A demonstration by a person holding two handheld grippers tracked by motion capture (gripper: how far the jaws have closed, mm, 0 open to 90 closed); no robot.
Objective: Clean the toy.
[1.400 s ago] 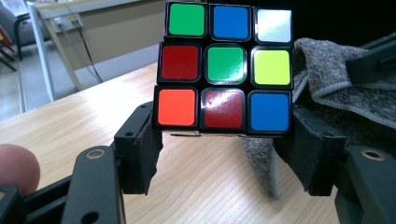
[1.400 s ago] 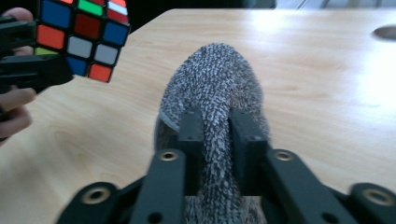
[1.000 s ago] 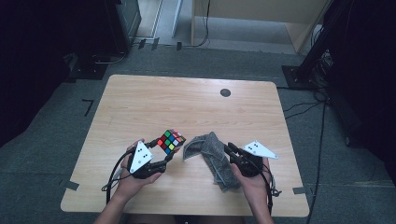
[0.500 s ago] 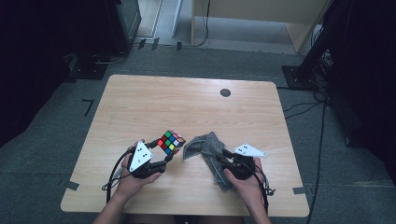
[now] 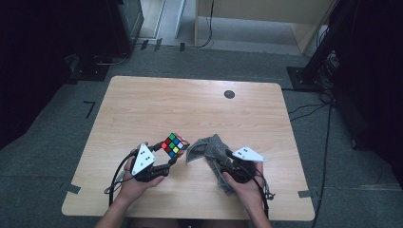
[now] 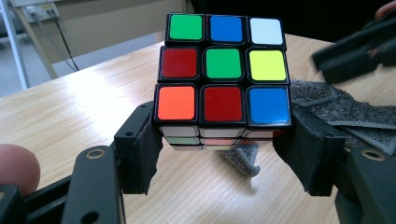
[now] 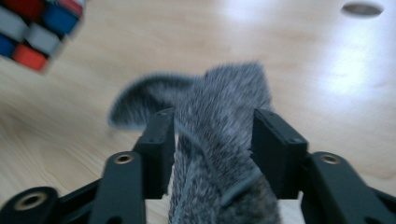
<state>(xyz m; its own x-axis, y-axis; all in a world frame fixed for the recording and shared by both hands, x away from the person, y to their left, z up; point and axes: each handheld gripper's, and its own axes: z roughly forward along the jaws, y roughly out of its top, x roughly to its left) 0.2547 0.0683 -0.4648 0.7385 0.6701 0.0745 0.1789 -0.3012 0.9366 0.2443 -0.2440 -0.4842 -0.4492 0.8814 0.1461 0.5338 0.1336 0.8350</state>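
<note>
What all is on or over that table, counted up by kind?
Puzzle cube: 1
Grey cloth: 1
Hand-held grippers: 2, the left gripper and the right gripper
Dark round mark on the table, at: 1
Total: 5

Scrambled 3x3 puzzle cube (image 6: 223, 74), black frame, mixed stickers: camera-facing side has green centre, red, orange, blue, yellow, white. Held clear of the tabletop (image 5: 157, 109), tilted corner-up in the high view, near the front edge left of centre. Grey fuzzy cloth (image 5: 209, 151) just to its right, crumpled, one end draped toward the front edge, partly folded over itself.
</note>
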